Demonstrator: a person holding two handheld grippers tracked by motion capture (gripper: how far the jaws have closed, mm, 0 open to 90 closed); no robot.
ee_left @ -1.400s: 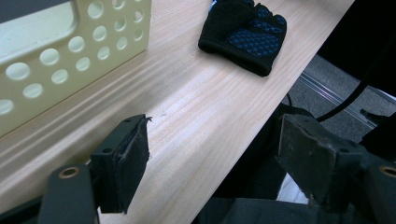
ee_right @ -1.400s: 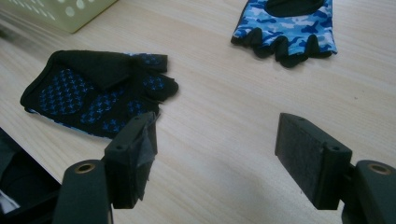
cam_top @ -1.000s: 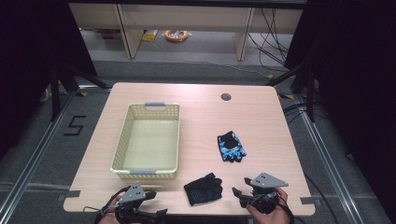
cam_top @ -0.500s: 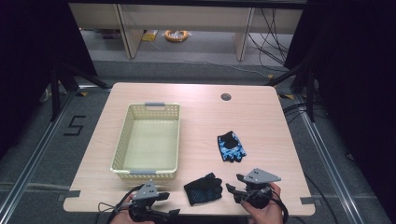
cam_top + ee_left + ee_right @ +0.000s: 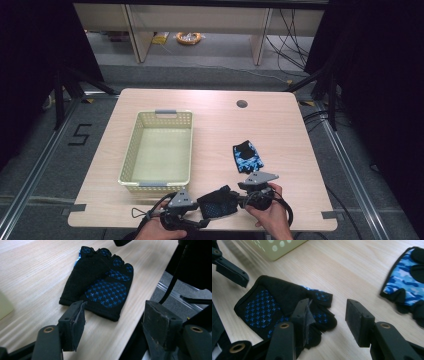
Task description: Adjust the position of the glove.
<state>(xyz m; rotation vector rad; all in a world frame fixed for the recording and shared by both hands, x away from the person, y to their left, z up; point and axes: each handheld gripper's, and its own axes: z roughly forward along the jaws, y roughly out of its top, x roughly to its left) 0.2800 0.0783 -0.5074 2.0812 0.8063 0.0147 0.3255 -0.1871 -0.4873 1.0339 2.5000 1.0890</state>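
A black glove with blue dots (image 5: 218,202) lies palm up near the table's front edge. My left gripper (image 5: 202,219) comes at it from the left, and its jaws have just been closing. In the left gripper view the glove (image 5: 105,286) has its cuff edge just ahead of the open left gripper (image 5: 117,326), with no pad touching it. My right gripper (image 5: 240,200) comes from the right, its jaws also just closing. The glove's fingertips (image 5: 322,315) lie beside the left pad of the right gripper (image 5: 330,318), with a wide gap left. A blue camouflage glove (image 5: 247,156) lies farther back.
A pale yellow basket (image 5: 131,160) with nothing in it stands left of centre, its corner (image 5: 279,247) showing in the right gripper view. A dark round hole (image 5: 242,104) marks the far side of the table. The table's front edge runs right under both hands.
Both hands have moved inward toward the black glove, the left gripper to the right and the right gripper to the left. Both gloves lie where they were.
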